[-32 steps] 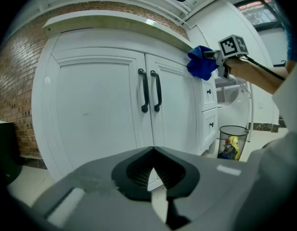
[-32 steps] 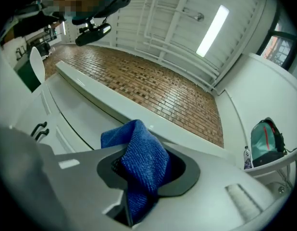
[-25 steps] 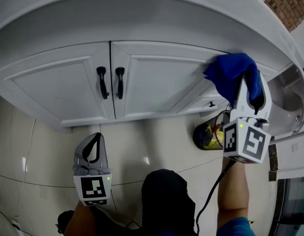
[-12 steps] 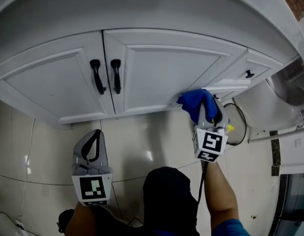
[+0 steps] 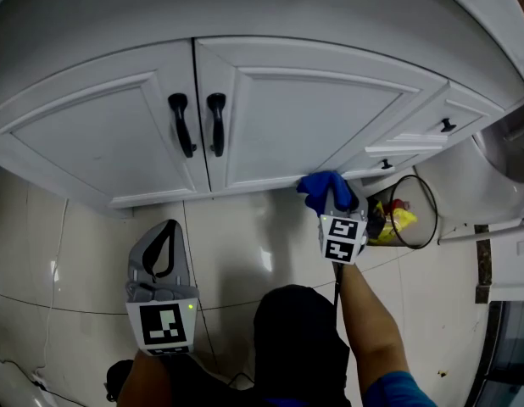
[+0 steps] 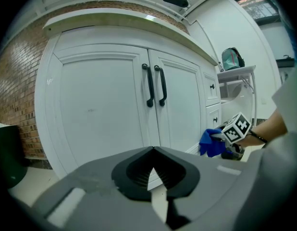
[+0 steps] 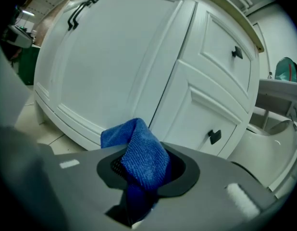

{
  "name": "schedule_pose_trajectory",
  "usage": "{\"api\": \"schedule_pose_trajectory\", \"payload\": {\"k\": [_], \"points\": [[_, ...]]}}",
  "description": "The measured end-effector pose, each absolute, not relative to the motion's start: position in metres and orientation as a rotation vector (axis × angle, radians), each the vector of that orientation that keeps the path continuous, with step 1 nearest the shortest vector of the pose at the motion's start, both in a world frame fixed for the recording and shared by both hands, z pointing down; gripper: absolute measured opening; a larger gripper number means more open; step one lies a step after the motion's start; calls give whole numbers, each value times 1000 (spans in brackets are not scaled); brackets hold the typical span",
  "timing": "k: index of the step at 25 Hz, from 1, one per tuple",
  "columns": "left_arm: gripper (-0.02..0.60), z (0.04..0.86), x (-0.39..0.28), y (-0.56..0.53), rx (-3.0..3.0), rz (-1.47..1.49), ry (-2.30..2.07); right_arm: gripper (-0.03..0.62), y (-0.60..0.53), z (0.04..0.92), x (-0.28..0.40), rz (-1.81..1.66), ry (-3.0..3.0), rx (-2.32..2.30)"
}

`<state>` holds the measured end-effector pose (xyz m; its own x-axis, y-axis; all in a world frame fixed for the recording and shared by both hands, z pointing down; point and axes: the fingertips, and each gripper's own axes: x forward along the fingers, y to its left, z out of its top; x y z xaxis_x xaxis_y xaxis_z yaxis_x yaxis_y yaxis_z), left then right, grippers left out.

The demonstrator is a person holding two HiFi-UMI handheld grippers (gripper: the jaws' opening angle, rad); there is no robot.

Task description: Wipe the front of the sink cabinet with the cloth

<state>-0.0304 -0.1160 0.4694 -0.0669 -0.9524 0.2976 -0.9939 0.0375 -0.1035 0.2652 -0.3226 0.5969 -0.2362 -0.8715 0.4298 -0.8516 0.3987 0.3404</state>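
The white sink cabinet [image 5: 270, 117] has two doors with black handles [image 5: 198, 124] and small drawers at the right. My right gripper [image 5: 332, 200] is shut on a blue cloth [image 5: 323, 188], held at the bottom edge of the right door near the floor. In the right gripper view the blue cloth [image 7: 141, 155] bunches out between the jaws, close to the cabinet base [image 7: 76, 124]. My left gripper [image 5: 163, 257] hangs back over the floor, shut and empty, facing the doors [image 6: 139, 105]. The left gripper view shows the cloth [image 6: 212, 142] low at the right.
A wire waste bin [image 5: 399, 212] with yellow rubbish stands right of the cloth. A white toilet [image 5: 508, 151] is at the far right. The countertop edge [image 5: 245, 7] overhangs the doors. Glossy floor tiles [image 5: 84, 261] spread below. A dark bin [image 6: 6, 153] stands left of the cabinet.
My right gripper with the cloth has come down from the upper right of the cabinet front to its bottom edge. The left gripper has stayed put.
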Motion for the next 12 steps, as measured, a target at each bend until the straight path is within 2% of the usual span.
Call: {"api": "schedule_pose_trajectory", "payload": {"k": [6,12], "points": [[6,469,-38,-112,2031,426,-2161,110,-329,647,265,48,-2024,1427],[6,464,-48,-111,2040,417,-2175,112,-316,650,264,92,-2044,1405]]}}
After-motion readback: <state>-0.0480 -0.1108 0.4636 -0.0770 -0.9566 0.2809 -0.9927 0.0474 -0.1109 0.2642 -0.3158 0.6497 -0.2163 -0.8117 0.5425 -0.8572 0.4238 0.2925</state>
